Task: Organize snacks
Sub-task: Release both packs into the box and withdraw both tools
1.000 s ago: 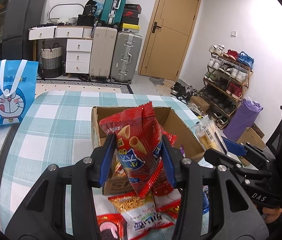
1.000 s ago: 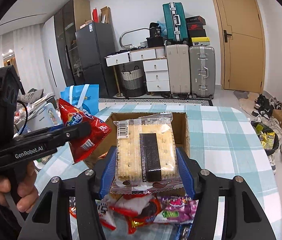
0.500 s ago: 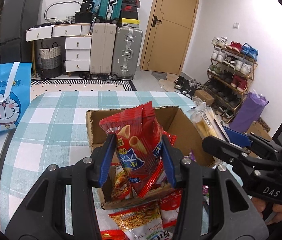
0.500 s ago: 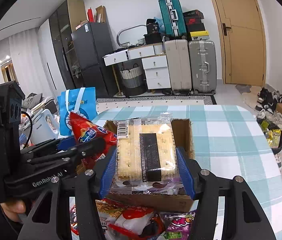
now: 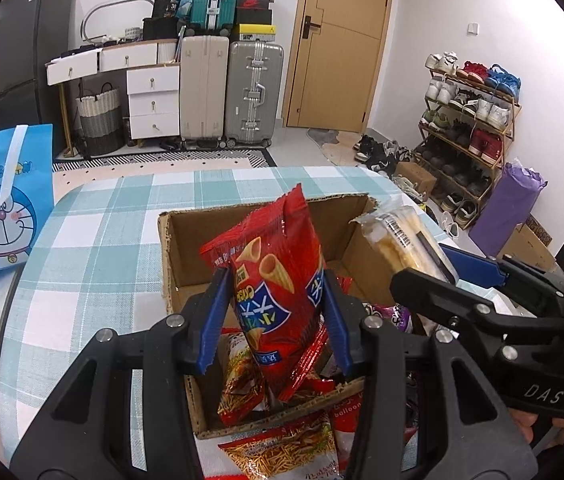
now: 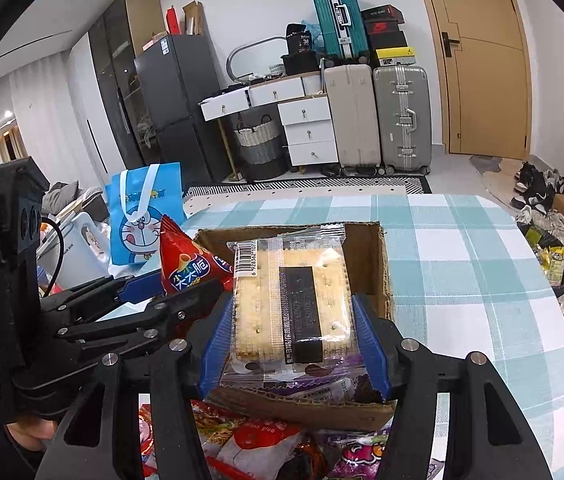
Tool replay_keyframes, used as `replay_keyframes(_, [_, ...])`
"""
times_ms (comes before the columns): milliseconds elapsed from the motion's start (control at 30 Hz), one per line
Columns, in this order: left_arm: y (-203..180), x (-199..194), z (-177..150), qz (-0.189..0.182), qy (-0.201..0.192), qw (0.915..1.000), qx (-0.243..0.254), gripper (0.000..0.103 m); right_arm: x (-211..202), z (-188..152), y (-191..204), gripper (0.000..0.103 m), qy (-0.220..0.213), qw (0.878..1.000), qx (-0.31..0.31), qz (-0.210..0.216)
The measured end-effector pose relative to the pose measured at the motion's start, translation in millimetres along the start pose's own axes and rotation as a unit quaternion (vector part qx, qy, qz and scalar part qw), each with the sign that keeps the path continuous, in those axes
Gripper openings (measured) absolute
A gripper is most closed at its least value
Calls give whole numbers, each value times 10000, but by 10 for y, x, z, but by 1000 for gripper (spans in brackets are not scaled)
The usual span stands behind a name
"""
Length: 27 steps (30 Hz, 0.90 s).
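Left gripper [image 5: 276,316] jaws clamp a red snack bag [image 5: 272,288]; right gripper [image 6: 293,338] jaws clamp a cracker pack [image 6: 291,300]. Both crowd over the cardboard box [image 5: 250,220]; releasing together risks a collision or spill.

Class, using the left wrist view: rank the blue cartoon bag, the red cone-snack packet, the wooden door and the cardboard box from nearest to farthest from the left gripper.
1. Red cone-snack packet, clamped in the left gripper.
2. Cardboard box, just below and ahead.
3. Blue cartoon bag, at the table's left edge.
4. Wooden door, on the far wall.
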<state>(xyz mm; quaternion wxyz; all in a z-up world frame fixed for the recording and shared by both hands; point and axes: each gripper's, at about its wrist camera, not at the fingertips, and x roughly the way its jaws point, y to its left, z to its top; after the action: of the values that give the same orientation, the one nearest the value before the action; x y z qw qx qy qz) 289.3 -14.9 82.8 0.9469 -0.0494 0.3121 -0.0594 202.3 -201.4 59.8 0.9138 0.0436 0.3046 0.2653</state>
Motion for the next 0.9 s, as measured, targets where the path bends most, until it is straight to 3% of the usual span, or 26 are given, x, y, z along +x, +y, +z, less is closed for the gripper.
replay_keyframes(167, [-26,38,5,37,-15,10000,-3,42,-36,-7,5,61,-85,10000,-26,-2])
replay_keyframes(233, [-46,35,1,76,-22,10000,41,44,-65,-16,2,71,-106,9999,-30,1])
replay_keyframes(300, [-43,21,3,91,-14,9999,61,51,-110,-29,-6,79,-150,9999,-27,-19])
replay_keyframes(467, [-17,-75,-4,186,20,9998,37,82,-258,-96,-88,97,-188,9997,121,-80])
replay_keyframes(500, [-15,-101,-6,187,19,9998,35,83,-302,-113,-115,100,-205,9996,180,-76])
replay_keyframes(567, [-2,-166,-16,207,9,9998,42,87,-389,-152,-154,102,-266,9993,253,-88])
replay_keyframes(667, [7,-275,-59,323,-16,9995,52,102,-497,-217,-178,102,-261,9992,273,-148])
replay_keyframes(900, [73,-572,-214,385,-12,9993,2,102,-676,-396,-192,102,-176,9993,270,-212])
